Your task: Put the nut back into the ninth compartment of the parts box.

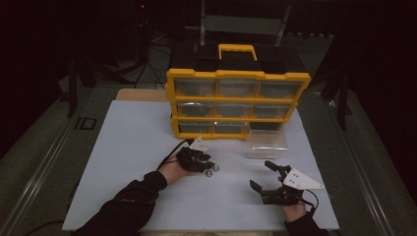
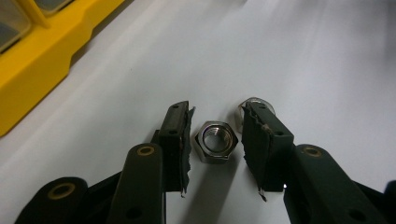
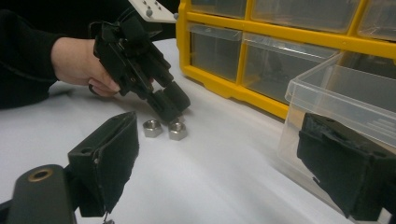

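Clearly, from the high view, we are at the pick-up step: the left gripper, just left of centre in the frame, is lowered over two small shiny steel hex nuts on the white table top, while the right gripper waits at the lower right with its jaws spread wide and nothing between them. A clear plastic drawer stands pulled out in front of the yellow plastic organiser cabinet, and we judge it the likely place for the nuts. From the left gripper view, we see the near hex nut lying flat at mid-frame between the left gripper's two jaws, which are parted just wider than the nut and not yet pressing on it; the second hex nut peeps out behind the right-hand jaw tip. Our next move, we judge, calls for closing squarely on the near nut without nudging its neighbour. From the right gripper view, we see the left gripper at upper left tipped down onto the pair of nuts, and the right gripper's own jaws stand far apart, holding nothing, with the clear drawer just beyond the right-hand jaw.
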Demonstrator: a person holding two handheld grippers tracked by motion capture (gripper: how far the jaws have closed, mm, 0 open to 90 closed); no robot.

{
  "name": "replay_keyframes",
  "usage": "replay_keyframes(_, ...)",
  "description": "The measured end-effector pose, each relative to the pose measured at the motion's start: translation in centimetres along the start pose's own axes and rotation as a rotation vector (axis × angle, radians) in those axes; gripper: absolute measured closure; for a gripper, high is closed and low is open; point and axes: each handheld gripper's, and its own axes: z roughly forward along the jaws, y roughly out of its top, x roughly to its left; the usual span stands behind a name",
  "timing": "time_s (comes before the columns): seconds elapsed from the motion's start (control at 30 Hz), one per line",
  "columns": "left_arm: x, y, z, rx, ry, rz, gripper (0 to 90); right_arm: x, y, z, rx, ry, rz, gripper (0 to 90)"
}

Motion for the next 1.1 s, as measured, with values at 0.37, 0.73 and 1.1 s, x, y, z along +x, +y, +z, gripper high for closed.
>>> replay_keyframes(0.37,-0.1,-0.2,0.4,0.012,-0.001,0.018,65.3,0.0,0.0,0.0,0.003,0.0,-0.001,12.9)
replay_keyframes(0.73,0.6,0.5,-0.8,-0.019,0.036,-0.003,67.0,0.0,0.0,0.0,0.005,-0.003,0.004,12.9)
replay_keyframes(1.1,0.2,5.6,-4.7,-0.16,0.018,0.031,67.0,0.0,0.0,0.0,0.003,-0.001,0.004,12.9)
